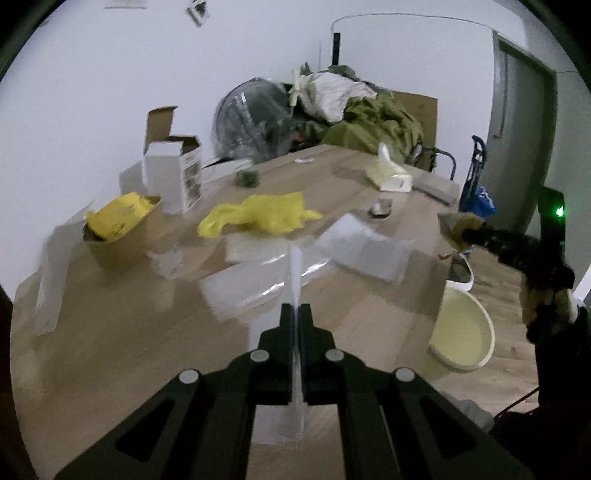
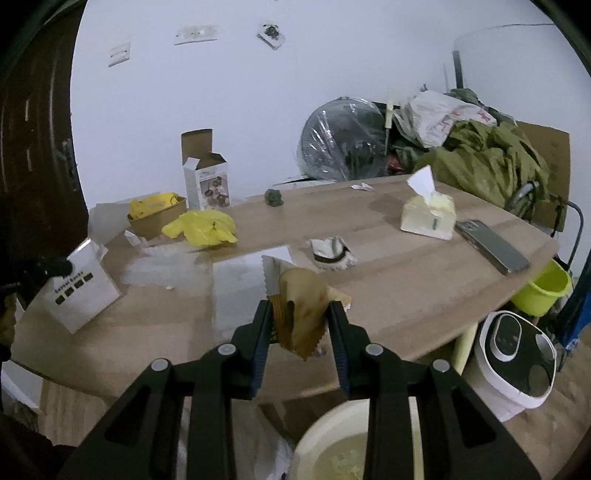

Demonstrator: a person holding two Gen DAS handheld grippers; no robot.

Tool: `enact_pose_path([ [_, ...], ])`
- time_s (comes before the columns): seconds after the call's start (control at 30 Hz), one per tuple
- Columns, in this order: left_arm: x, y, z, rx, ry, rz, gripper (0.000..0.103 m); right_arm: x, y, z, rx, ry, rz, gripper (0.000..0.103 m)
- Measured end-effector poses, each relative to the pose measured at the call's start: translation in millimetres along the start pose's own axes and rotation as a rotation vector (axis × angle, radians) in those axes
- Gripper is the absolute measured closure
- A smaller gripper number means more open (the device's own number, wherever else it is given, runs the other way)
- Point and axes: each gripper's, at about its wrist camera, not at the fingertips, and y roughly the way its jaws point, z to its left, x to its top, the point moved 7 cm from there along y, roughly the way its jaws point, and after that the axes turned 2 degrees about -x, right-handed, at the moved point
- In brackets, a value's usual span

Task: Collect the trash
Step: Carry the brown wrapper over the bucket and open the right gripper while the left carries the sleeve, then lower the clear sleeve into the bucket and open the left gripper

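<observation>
Trash still covers the wooden table [image 2: 406, 280]: a brown box of yellow wrappers [image 2: 157, 216] at left, then a yellow bag [image 2: 203, 227], then a torn white packet [image 2: 332, 253]. The left gripper [image 1: 295, 314] pinches a clear plastic sheet [image 1: 291, 273]; the right gripper [image 2: 301, 314] holds a brown wrapper [image 2: 303, 306] above the cream bin [image 2: 332, 443] — most remains uncollected.

Wall: we see plain white wall [image 2: 221, 110] with switch plates [image 2: 195, 34].
Floor: we see light wood floor [image 1: 509, 362].
Table: pale wood table [image 2: 406, 280].
Door: grey door [image 1: 517, 110] at right.
</observation>
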Motion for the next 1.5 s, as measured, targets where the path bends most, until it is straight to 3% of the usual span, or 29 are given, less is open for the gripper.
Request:
enact_pose_path([
  [0.33, 29, 2, -57, -0.094, 0.054, -0.057, 0.101, -22, -34, -32, -0.052, 0.047, -0.011, 0.074],
  [0.67, 53, 17, -114, -0.204, 0.095, -0.093, 0.101, -58, -52, -69, -0.107, 0.123, 0.033, 0.074],
  [0.9, 53, 35, -165, -0.301, 0.172, -0.061, 0.101, -98, -53, -89, -0.12, 0.161, 0.119, 0.068],
  [1.1, 54, 48, -202, -0.362, 0.219, -0.046, 0.101, -123, -51, -101, -0.128, 0.177, 0.18, 0.048],
  [1.3, 53, 69, -249, -0.423, 0.315, -0.007, 0.101, -133, -54, -114, -0.15, 0.183, 0.193, 0.047],
  [1.5, 49, 96, -279, -0.483, 0.315, 0.037, 0.101, -143, -65, -136, -0.2, 0.234, 0.186, 0.047],
])
